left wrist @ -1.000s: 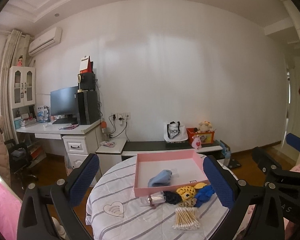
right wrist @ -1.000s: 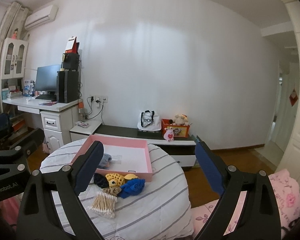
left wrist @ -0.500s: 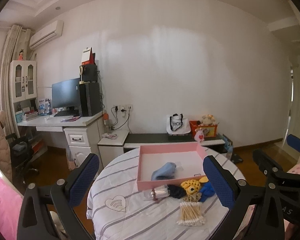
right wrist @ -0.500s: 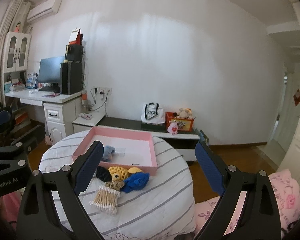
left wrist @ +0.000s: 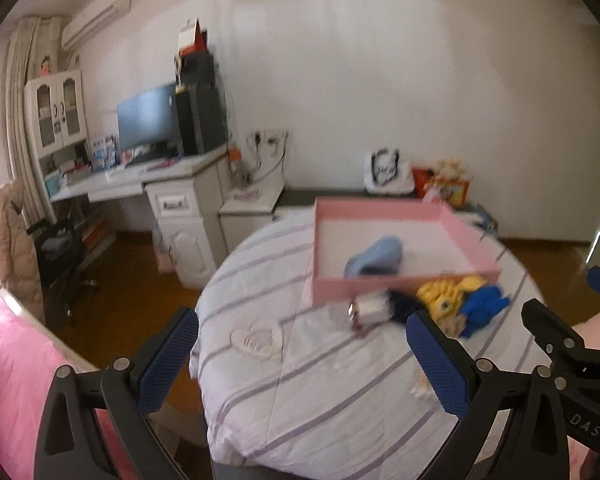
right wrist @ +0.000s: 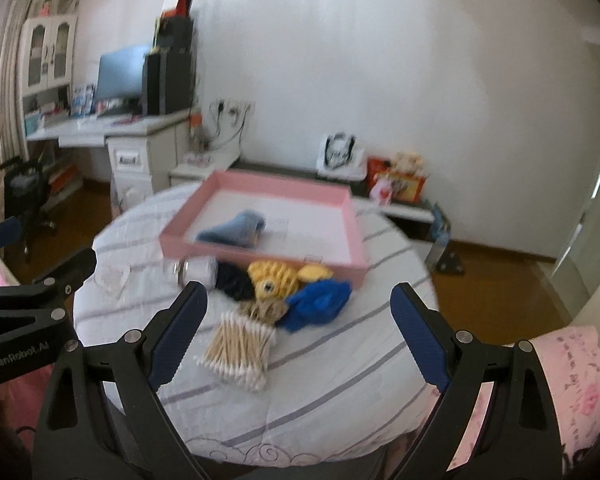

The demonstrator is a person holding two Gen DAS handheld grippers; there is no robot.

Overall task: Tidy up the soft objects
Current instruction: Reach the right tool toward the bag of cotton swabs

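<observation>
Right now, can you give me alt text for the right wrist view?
Open right gripper hangs above a round striped table, holding nothing. Below it lie cotton swabs, a yellow toy, a blue toy and a dark one. Behind them, a pink tray holds a light-blue cloth.

right gripper [right wrist: 298, 334] | black frame | blue textured pads | silver screws

Both the left gripper [left wrist: 298, 356] and right gripper [right wrist: 298, 330] have tipped down toward the table [right wrist: 340, 380].
</observation>
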